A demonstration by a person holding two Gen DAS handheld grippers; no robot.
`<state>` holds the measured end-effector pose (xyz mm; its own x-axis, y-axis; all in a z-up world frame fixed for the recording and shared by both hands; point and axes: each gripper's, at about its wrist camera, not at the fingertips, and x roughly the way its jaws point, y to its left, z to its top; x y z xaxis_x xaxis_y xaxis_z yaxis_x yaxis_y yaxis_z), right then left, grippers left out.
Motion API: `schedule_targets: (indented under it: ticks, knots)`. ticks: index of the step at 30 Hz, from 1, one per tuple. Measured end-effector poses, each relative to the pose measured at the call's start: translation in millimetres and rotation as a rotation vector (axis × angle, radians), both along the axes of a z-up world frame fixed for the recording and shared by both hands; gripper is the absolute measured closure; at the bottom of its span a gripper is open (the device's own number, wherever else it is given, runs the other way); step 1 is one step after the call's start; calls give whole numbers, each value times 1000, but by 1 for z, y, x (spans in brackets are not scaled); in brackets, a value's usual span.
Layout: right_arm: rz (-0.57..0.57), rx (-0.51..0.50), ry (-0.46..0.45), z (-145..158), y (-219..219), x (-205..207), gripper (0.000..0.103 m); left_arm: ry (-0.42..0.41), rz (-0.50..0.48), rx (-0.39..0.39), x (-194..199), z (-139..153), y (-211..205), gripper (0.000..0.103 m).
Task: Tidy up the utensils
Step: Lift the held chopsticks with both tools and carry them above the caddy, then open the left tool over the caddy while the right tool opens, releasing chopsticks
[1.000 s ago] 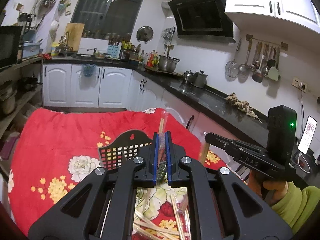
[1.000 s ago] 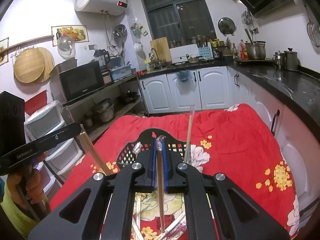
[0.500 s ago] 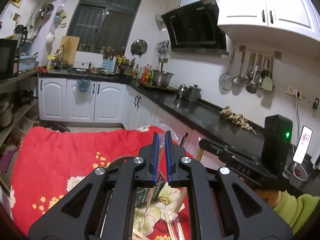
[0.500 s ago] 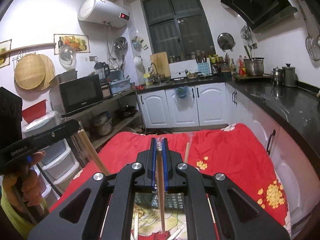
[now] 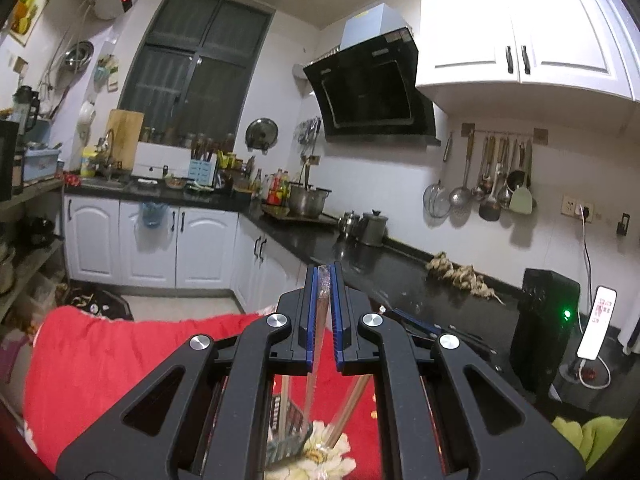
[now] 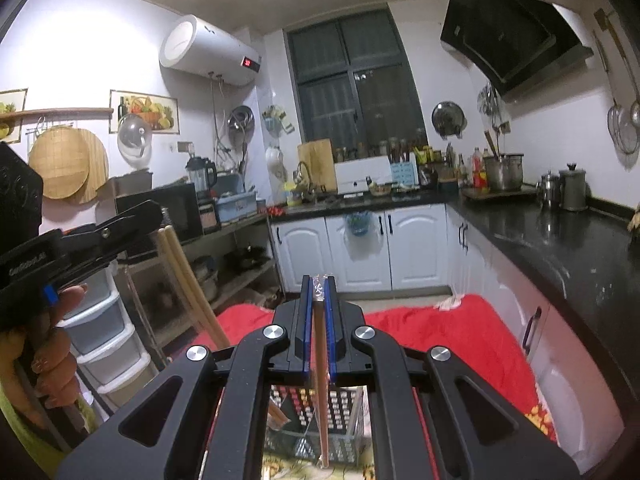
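- Left gripper (image 5: 323,276) clamped on wrapped chopsticks (image 5: 318,320), hanging down between the blue pads.
- Right gripper (image 6: 319,286) clenched on another wrapped pair (image 6: 320,360), upright, lower end over the black perforated basket (image 6: 340,408).
- Both held above the red floral cloth (image 6: 472,332).
- Basket beneath on cloth.

Window: I see a dark barred window (image 5: 200,76) above the white cabinets (image 5: 152,244).
Counter: black worktop (image 5: 360,256) runs right of it.
Hood: black range hood (image 5: 372,88) right of that window.
Heater: white water heater (image 6: 208,52) at its left.
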<state>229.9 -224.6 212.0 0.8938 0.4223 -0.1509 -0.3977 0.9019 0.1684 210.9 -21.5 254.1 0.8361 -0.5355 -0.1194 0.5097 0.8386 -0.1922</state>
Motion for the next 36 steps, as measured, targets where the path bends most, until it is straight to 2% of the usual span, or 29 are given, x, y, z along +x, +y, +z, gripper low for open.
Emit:
schedule_targets:
  ticks: [8, 15, 28, 36]
  knots:
    - [-30, -1, -98, 18, 0, 4, 97, -20, 39, 23, 19, 13, -4, 99]
    - [-56, -2, -141, 14, 2, 19, 97, -2, 91, 29, 39, -1, 3, 99]
    - [-59, -11, -80, -17, 14, 46, 97, 73, 137, 32, 66, -55, 12, 99]
    - [-48, 1, -20, -45, 22, 66, 97, 98, 150, -25, 68, -87, 27, 99]
